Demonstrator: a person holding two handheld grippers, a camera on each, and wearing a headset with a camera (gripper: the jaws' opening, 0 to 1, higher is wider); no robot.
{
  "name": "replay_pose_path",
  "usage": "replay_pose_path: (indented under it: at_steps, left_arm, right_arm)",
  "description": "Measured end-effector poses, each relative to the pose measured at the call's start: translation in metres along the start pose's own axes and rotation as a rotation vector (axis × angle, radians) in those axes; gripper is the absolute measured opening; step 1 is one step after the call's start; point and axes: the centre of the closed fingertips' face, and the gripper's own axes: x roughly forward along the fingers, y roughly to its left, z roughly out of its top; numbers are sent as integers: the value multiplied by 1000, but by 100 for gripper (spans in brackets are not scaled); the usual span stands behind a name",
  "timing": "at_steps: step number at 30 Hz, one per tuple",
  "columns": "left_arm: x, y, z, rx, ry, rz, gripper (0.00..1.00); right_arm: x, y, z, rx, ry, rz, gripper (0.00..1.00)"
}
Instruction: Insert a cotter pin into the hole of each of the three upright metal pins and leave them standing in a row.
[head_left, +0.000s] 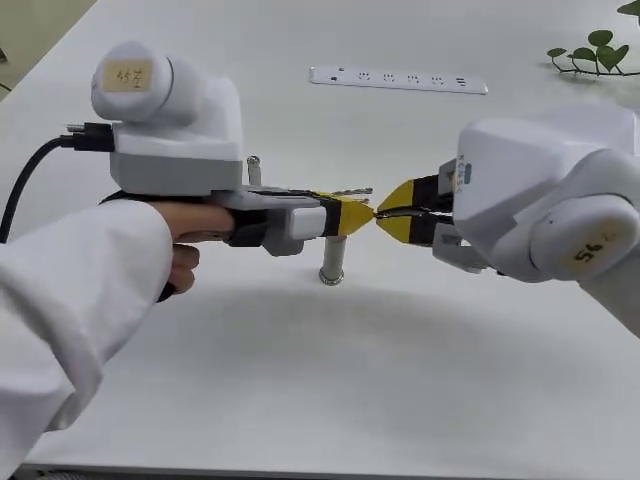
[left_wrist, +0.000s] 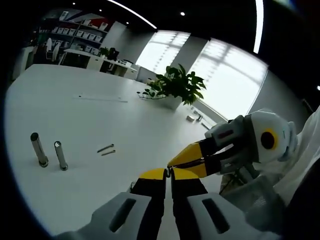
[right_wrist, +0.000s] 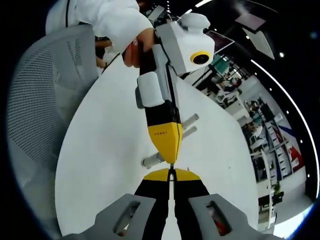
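Left hand-held gripper (left_wrist: 169, 173) and right hand-held gripper (right_wrist: 171, 175) meet tip to tip above the worktop (head_left: 300, 400), each with its jaws pressed together. Whether a cotter pin is pinched between them is too fine to tell.

One upright metal pin (head_left: 332, 262) stands just below the meeting tips. The other two (left_wrist: 37, 148) (left_wrist: 60, 155) stand side by side further off (so the row is loose at best). A pair of cotter pins (left_wrist: 106, 148) lies flat near those two, so most of the task looks to be ahead of you.

You appear to be passing or re-gripping a cotter pin before fitting it. Next, you need one hand-held gripper holding it firmly by its looped end. Line its legs up square with the nearest pin's cross-hole, then push gently so the pin doesn't topple.
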Motion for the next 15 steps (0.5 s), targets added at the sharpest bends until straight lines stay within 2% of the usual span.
replay_pose_path:
  at_steps: [7,12,14,15]
  left_arm:
    - [-1,-1,-2,20,13,-10,0]
    - [-2,0,-3,12,13,-2,0]
    - [-2,-1,-3,45,12,1,0]
    - [-2,-2,-2,82,8,3,0]
  right_arm:
    - [1,2,5,-5,-8,8,0]
    - [2,2,5,-5,-6,9,0]
    - [2,2,5,-2,-8,11,0]
    - [2,2,5,-1,-9,10,0]
